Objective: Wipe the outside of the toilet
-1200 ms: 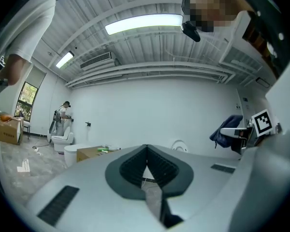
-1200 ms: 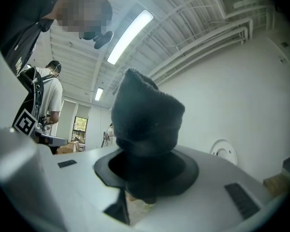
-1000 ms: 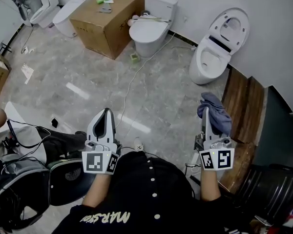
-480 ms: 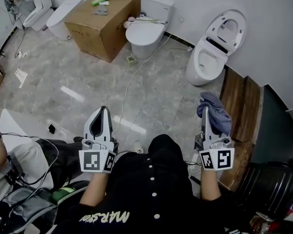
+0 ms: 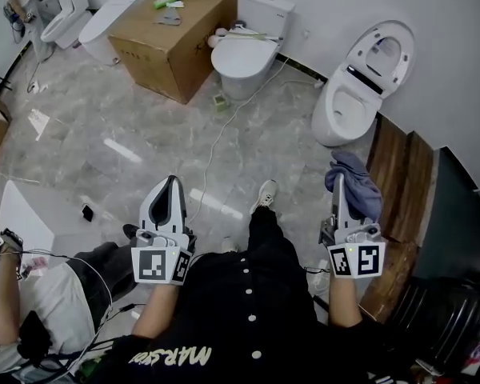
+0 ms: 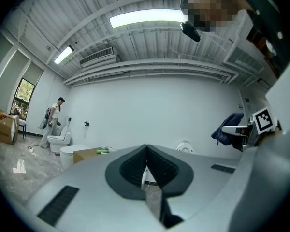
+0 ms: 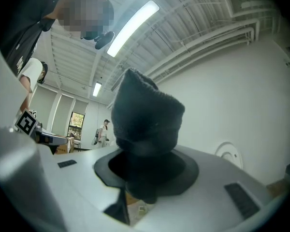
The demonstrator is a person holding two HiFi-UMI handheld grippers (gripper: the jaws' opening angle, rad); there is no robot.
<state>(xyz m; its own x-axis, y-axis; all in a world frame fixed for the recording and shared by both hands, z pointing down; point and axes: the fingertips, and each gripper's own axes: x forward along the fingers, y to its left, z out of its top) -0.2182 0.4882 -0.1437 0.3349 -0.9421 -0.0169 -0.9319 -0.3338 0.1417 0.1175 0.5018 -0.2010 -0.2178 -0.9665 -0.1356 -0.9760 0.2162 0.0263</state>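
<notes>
ok, left gripper (image 5: 174, 184) jaws pressed together, nothing between them. right gripper (image 5: 336, 181) clamped on dark blue cloth (image 5: 357, 184), bunched above the jaws. toilet (image 5: 348, 106) w/ lid up at far right edge of floor (image 5: 144, 126) by wall (image 5: 448, 22), well apart from both grippers. 2nd toilet (image 5: 244, 54), lid down, beside cardboard box (image 5: 172, 34) at far edge.
</notes>
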